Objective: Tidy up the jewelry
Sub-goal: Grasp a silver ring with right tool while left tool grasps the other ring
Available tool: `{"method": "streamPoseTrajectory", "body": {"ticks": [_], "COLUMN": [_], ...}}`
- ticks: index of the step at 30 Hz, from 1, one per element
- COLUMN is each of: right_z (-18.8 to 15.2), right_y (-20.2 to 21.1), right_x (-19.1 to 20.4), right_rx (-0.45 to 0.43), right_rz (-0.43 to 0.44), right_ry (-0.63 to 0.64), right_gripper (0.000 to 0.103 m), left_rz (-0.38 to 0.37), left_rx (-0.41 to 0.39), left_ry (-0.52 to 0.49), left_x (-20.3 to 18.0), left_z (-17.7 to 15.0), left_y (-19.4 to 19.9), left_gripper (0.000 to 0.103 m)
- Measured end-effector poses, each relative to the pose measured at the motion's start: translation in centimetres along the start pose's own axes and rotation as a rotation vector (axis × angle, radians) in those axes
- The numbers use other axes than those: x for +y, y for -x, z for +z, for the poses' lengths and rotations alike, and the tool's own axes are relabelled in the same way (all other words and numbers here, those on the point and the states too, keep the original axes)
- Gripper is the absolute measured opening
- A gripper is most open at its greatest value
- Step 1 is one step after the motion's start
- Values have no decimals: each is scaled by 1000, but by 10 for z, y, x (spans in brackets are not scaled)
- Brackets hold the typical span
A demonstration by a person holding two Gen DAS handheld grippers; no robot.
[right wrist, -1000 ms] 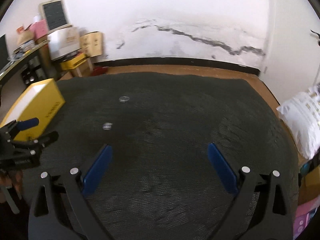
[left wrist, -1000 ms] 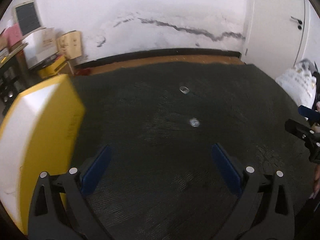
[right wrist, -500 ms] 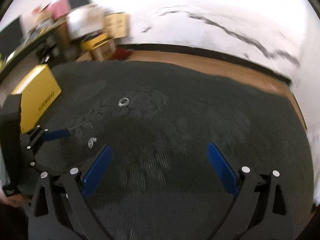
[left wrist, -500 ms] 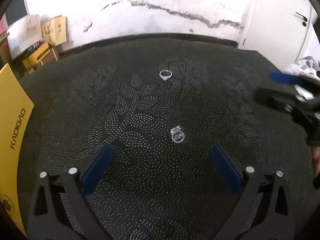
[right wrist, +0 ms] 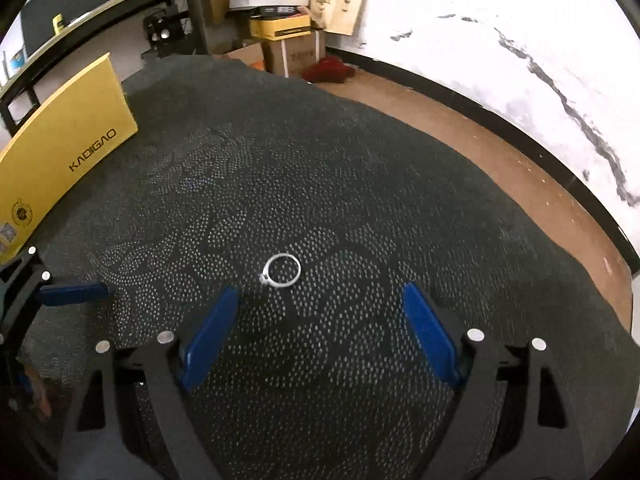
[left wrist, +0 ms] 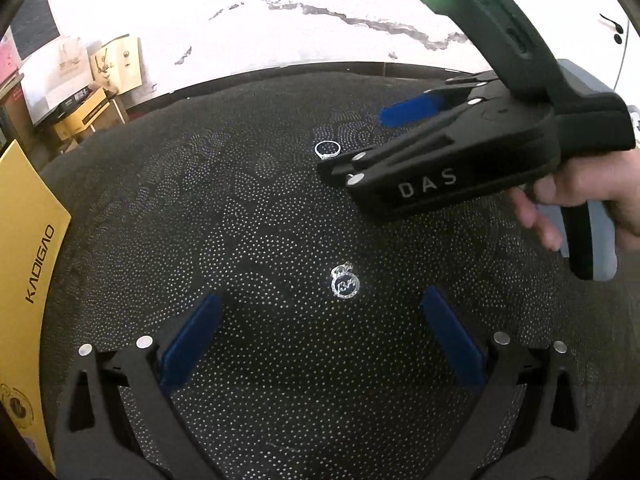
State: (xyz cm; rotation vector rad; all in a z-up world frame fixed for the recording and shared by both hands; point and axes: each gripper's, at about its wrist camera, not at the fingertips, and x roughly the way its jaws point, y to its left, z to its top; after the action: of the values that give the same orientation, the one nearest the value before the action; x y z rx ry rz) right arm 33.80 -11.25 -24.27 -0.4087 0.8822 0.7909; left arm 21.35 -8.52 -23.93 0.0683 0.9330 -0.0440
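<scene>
Surface: a dark mat (left wrist: 280, 208) dotted with small pale specks, laid over a brown floor (right wrist: 460, 120) that meets a stained white wall (right wrist: 520, 20).
Near ring: a silver ring with an ornate setting (left wrist: 345, 283) lies flat on the mat, just ahead of the left gripper's fingertips and roughly centred between them.
Far ring: a plain silver ring with a small stone (right wrist: 282, 271) lies flat on the mat, further from the person, just ahead of the right gripper's blue pads and nearer its left pad.
Left gripper (left wrist: 320, 340): jaws spread wide, nothing between the pads, tilted down toward the mat, not touching the near ring.
Right gripper (right wrist: 320, 328): jaws apart but they have just been closing a little; nothing lies between the pads, and the far ring sits beyond their tips.
Right hand (left wrist: 576, 188): wrapped around the right gripper's handle, seen from the left wrist view at right.
Box: a yellow box marked KADIGAO (right wrist: 68, 148) stands on the mat's left side, well apart from both rings.
Background: cardboard boxes (right wrist: 296, 36) stacked by the wall beside a desk.
</scene>
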Motion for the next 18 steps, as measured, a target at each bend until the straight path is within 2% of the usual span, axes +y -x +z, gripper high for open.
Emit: {"method": "streamPoseTrajectory", "body": {"ticks": [3, 4, 7, 9, 11, 14, 16, 18], "right_z": [2, 1, 1, 2, 3, 7, 9, 10], "right_y": [-2, -2, 0, -2, -3, -3, -4, -5], "right_x": [1, 2, 4, 5, 7, 16, 21, 24], "right_rx": [-5, -10, -18, -19, -24, -18, -16, -15], "right_rz": [18, 26, 42, 45, 60, 73, 77, 73], "right_ry": [30, 41, 59, 66, 80, 110, 133, 140], "right_gripper": [81, 76, 68, 68, 60, 42, 32, 31], "left_rz": [8, 11, 9, 6, 6, 5, 0, 2], "left_rx": [0, 0, 0, 0, 0, -2, -12, -19], "left_ry": [6, 6, 10, 12, 11, 15, 5, -4], "left_x": [-2, -3, 0, 0, 1, 2, -2, -6], "left_z": [1, 1, 1, 1, 1, 2, 1, -1], "left_y": [-1, -1, -2, -2, -1, -1, 2, 5], "left_gripper": [97, 97, 97, 97, 97, 95, 89, 83]}}
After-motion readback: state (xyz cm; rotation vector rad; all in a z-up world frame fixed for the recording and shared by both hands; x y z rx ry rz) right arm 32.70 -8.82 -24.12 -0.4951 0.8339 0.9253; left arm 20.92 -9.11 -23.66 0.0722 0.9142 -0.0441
